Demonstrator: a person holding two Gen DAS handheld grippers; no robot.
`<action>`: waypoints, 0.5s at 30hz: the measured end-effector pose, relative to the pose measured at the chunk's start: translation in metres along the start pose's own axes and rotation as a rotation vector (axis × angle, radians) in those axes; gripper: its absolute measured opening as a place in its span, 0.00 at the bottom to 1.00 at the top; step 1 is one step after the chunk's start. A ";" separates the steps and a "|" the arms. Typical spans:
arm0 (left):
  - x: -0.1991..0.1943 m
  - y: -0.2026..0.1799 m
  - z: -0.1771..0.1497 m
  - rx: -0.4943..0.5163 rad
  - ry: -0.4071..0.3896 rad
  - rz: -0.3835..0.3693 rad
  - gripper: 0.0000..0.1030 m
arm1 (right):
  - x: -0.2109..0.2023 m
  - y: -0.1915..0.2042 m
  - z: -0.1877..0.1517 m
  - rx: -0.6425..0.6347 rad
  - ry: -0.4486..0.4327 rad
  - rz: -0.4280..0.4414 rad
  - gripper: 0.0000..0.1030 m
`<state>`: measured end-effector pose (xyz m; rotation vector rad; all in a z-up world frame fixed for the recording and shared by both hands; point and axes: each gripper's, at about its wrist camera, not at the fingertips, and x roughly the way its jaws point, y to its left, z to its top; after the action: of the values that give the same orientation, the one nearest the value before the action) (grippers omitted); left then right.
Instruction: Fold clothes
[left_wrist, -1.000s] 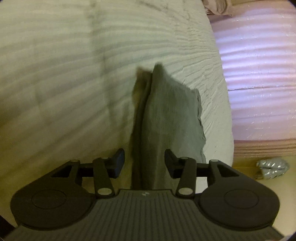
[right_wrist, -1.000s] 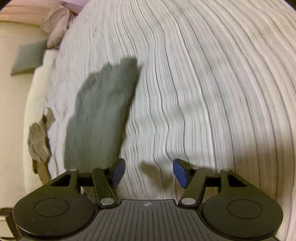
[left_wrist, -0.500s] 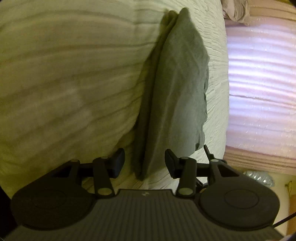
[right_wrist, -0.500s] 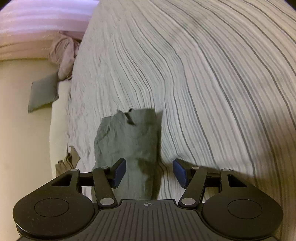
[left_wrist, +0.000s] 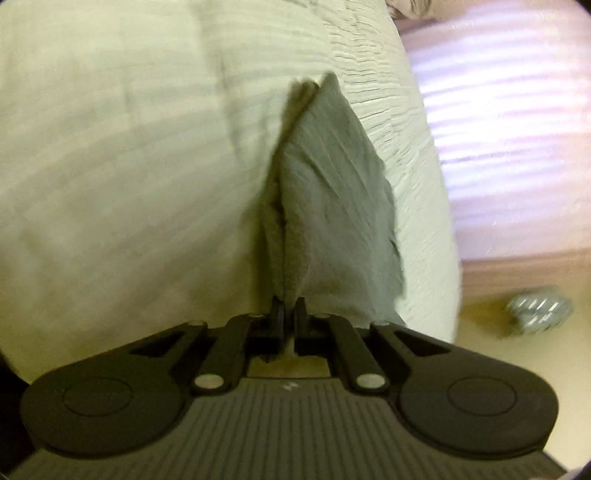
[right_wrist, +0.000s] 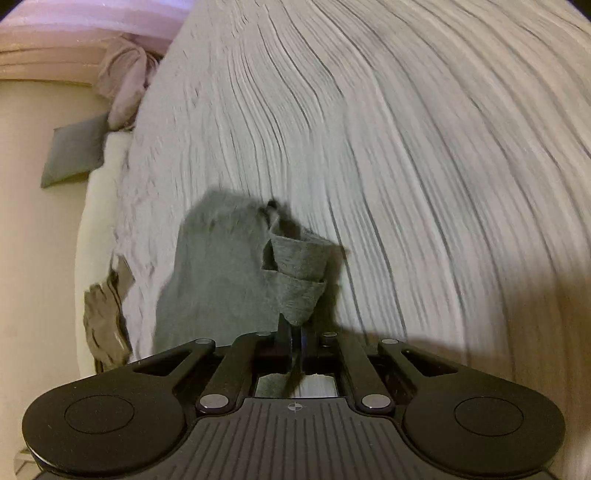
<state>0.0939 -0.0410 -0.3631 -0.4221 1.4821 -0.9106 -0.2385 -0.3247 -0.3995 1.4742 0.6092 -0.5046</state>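
Jaws of left gripper (left_wrist: 289, 308) & right gripper (right_wrist: 295, 332) just clamped onto grey cloth (left_wrist: 332, 206).

Both cams sit just behind their own fingers, tilted down at the bed; left wrist view looks along the left gripper (left_wrist: 290, 308), very near the grey garment (left_wrist: 332, 206), striped bedspread (left_wrist: 129, 166) filling the left, bed edge and floor on the right; right wrist view looks along the right gripper (right_wrist: 295, 330), same garment (right_wrist: 221, 273) close, bedspread (right_wrist: 406, 147) ahead and right, floor on the left; shared: garment and bedspread.
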 end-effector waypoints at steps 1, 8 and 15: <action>-0.002 -0.001 0.008 0.033 0.008 0.026 0.02 | -0.005 -0.001 -0.013 0.017 0.008 0.000 0.02; -0.022 -0.001 0.033 0.192 0.041 0.127 0.27 | -0.022 0.002 -0.043 -0.080 0.168 -0.105 0.03; -0.007 -0.012 0.076 0.252 -0.033 0.051 0.48 | -0.035 0.041 0.039 -0.377 0.007 -0.027 0.84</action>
<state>0.1644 -0.0642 -0.3422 -0.2123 1.3220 -1.0298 -0.2349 -0.3638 -0.3458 1.1119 0.6890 -0.3805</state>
